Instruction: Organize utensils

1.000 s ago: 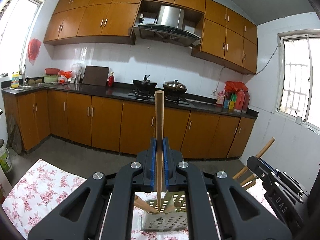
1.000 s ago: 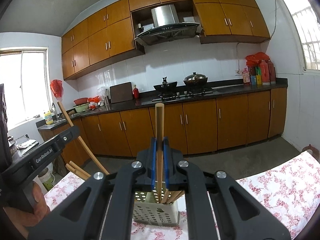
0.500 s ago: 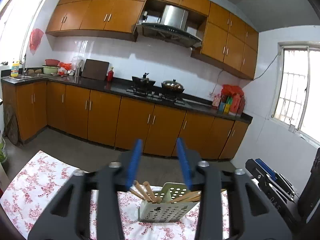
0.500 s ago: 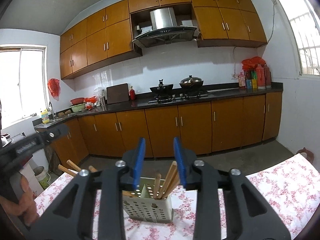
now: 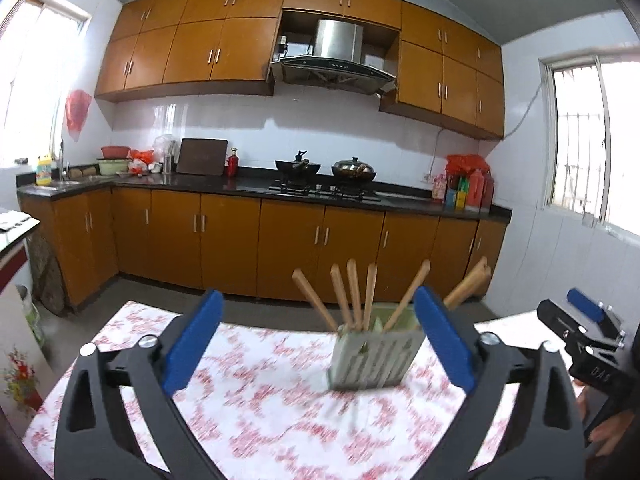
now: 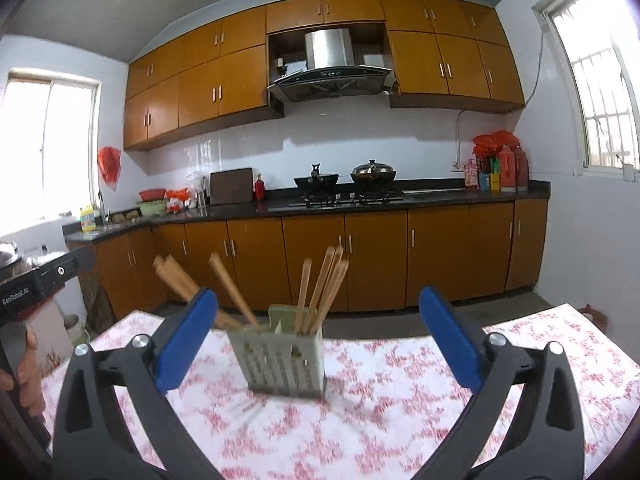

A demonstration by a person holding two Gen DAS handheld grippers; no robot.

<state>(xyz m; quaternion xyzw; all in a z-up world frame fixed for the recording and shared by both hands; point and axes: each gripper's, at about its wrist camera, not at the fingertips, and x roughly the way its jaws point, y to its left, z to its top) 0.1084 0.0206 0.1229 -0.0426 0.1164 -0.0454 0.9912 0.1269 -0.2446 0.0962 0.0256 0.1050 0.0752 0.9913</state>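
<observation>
Left gripper (image 5: 320, 344): black frame, blue-padded fingers (image 5: 192, 340) spread wide apart, nothing between them. Straight ahead of it, framed between the fingers and nearer the right-hand one, stands the pale green perforated plastic utensil holder (image 5: 374, 360) on the table with the white cloth printed in red flowers (image 5: 256, 400). Light wooden chopsticks (image 5: 354, 294) stick up out of the holder, fanned out, some leaning left, some leaning right (image blurred, exact count unclear). One thicker pair leans far right, partly behind the right-hand finger.

Right gripper (image 6: 316, 344): same build, blue fingers (image 6: 450, 340) also wide apart, empty. Holder (image 6: 284, 364) sits ahead of it, between the fingers, slightly left of centre, upright on the floral cloth (image 6: 400, 400). Chopsticks (image 6: 320, 288) lean both ways from it; the leftmost pair passes behind the left-hand finger.

Each gripper shows at the edge of the other's view (right one at the far right in the left wrist view, held by a hand (image 5: 608, 432)).

Beyond the table: orange-brown wooden kitchen cabinets (image 5: 280, 240) and a dark countertop (image 6: 360, 204).
</observation>
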